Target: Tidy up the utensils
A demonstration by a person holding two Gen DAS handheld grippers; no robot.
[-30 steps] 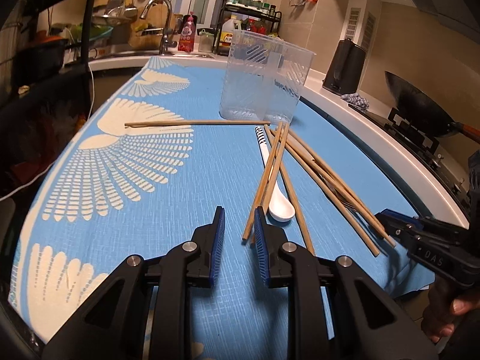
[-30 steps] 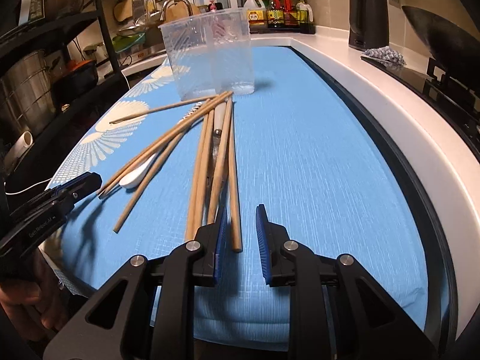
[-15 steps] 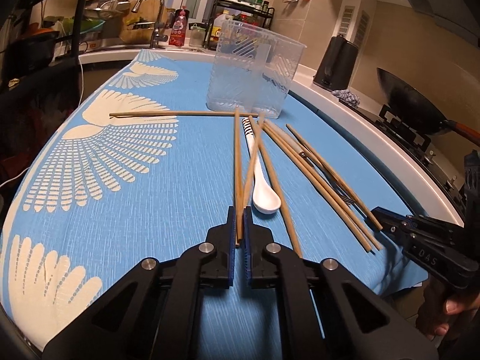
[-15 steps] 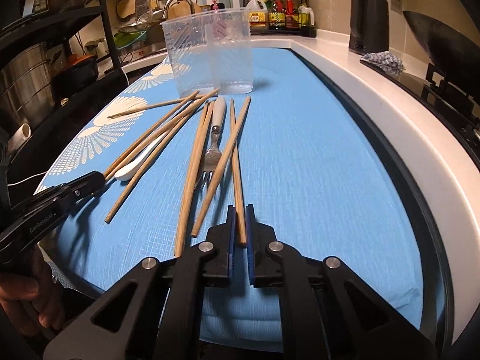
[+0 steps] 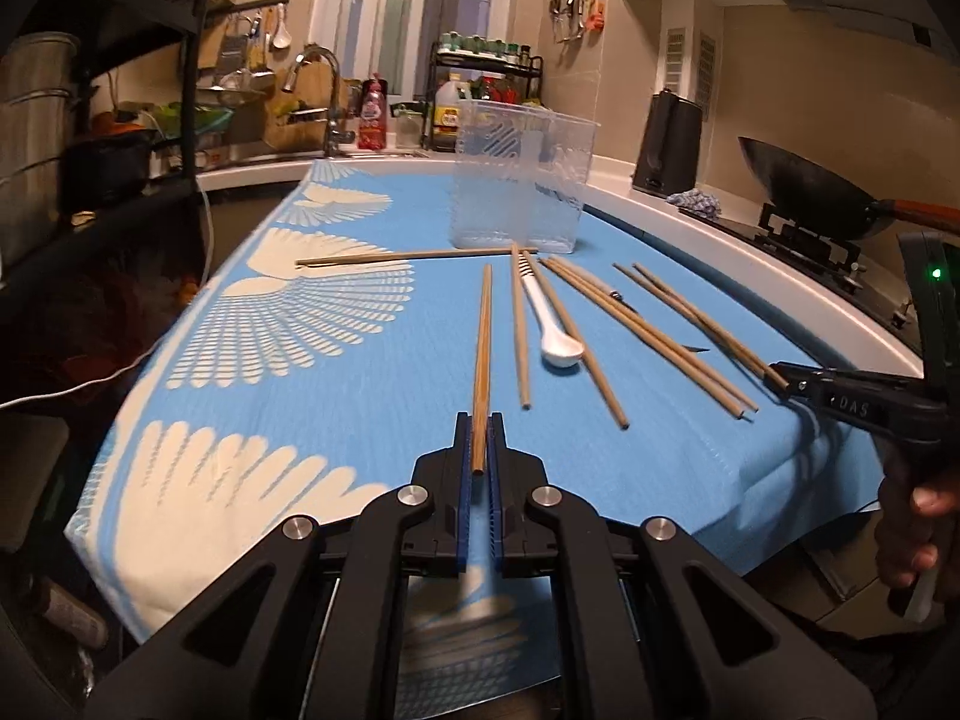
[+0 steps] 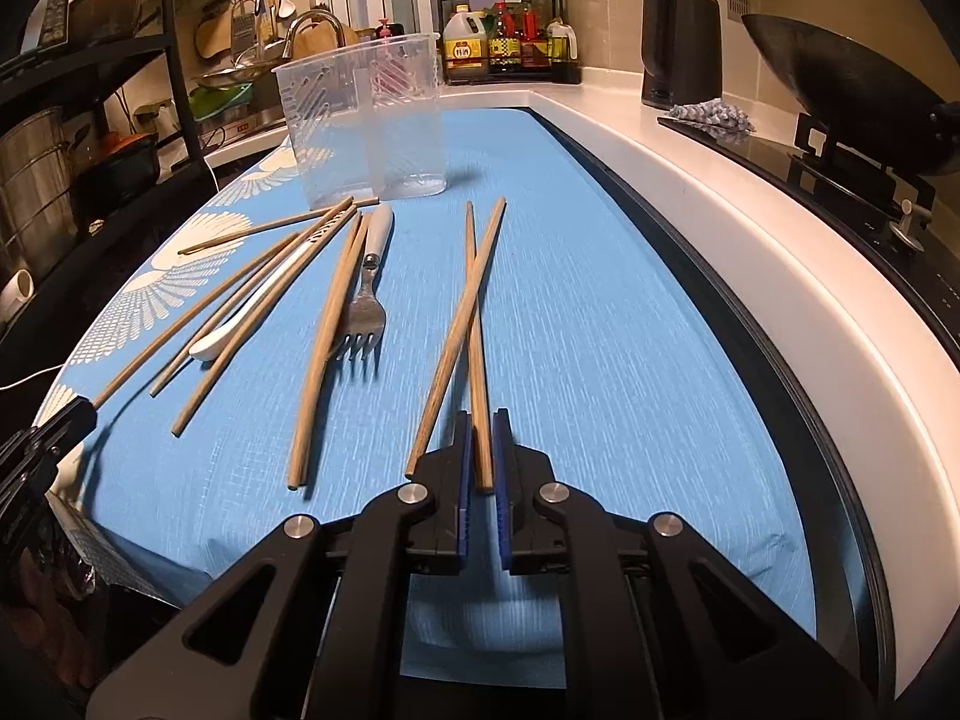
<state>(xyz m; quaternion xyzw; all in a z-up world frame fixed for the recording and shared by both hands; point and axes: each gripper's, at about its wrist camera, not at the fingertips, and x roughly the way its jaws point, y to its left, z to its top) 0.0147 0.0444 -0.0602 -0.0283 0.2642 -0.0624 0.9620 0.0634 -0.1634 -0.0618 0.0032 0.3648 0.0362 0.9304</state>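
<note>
Two grips made, one chopstick each: left gripper clamped on a chopstick, right gripper nearly closed around another. Next, presumably: lifting both toward the clear holder straight ahead, tips first.

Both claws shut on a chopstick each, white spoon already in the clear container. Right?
Not quite. The white spoon is not in the clear container; it lies on the blue cloth among the loose chopsticks, as the left wrist view shows. The rest holds: the left claw and the right claw are each shut on a chopstick.
</note>
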